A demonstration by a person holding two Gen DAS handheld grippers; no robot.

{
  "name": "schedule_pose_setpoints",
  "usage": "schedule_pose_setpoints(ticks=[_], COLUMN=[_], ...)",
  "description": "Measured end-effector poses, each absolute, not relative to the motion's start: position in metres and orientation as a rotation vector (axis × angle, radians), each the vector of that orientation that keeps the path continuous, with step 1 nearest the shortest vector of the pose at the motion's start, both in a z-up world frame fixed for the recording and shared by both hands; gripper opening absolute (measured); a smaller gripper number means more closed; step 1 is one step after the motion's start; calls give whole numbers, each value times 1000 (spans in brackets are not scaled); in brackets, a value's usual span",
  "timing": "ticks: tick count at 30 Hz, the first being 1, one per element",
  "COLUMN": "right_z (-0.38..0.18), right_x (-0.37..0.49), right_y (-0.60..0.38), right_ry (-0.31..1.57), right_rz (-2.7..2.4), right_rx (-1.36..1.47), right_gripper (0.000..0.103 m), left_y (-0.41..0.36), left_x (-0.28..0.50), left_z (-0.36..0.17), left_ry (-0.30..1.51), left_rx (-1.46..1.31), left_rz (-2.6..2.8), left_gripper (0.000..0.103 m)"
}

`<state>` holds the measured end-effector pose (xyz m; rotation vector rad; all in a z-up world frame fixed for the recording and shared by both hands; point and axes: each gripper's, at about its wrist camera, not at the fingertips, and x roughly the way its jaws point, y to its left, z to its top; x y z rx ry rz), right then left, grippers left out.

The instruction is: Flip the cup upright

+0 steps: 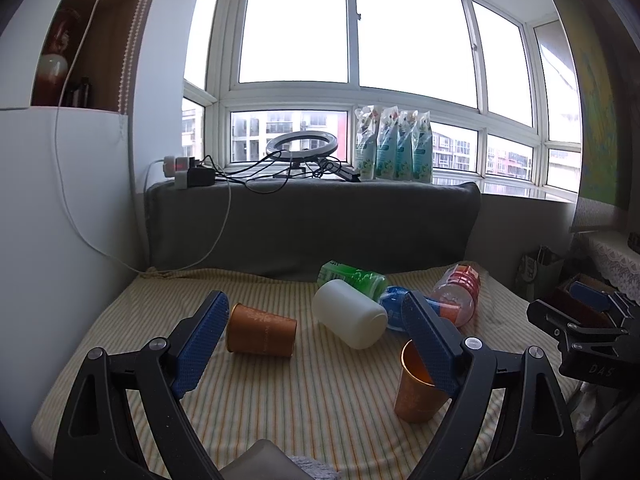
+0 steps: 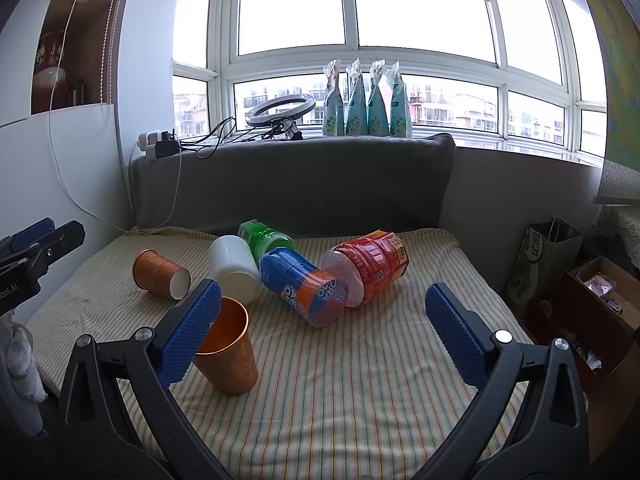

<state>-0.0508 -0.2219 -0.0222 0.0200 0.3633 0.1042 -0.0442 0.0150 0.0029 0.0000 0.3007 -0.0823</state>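
- The left gripper [image 1: 316, 344] hovers low over the striped cloth [image 1: 280, 412] with its blue pads spread wide and nothing between them. Judging by that, it is lining up on a cup, not carrying one.
- The lying orange cup [image 1: 261, 335] rests on its side at about 11 o'clock from the gap's middle in the left wrist view, just beside the left pad [image 1: 200, 344]. Whether they touch I cannot tell. From the right wrist view its white-lined mouth faces 4 o'clock, its base 10 o'clock.
- This seems to be the cup still to be righted; the wide gap suits a grasp across its body.
- A second orange cup [image 2: 230, 346] stands mouth-up near the front, its inside a shiny copper colour. It leans a little in both views, perhaps from the soft cloth or the lens.
- The right gripper [image 2: 324, 332] is also spread apart and empty; its left pad overlaps the standing cup's rim in its own view, contact unclear.
- Behind, at 12 to 1 o'clock, a white cup [image 2: 236, 264], a green bottle [image 2: 268, 238], a blue-orange bottle [image 2: 306, 286] and a red bottle [image 2: 368, 266] lie huddled together, crowding the cup's far side, so an approach from the near side looks safer.
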Motion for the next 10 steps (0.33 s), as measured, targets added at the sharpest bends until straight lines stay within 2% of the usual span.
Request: schedule_pose_setpoints(ticks=[10], right_z=[-25], right_x=[-49], right_y=[-223], right_ry=[370], right_rz=[106], right_rx=[26], right_gripper=[103], left_y=[17], left_x=[-43], left_z=[2], left_ry=[306], left_rx=[-5], left_rz=[-80], left_gripper=[88])
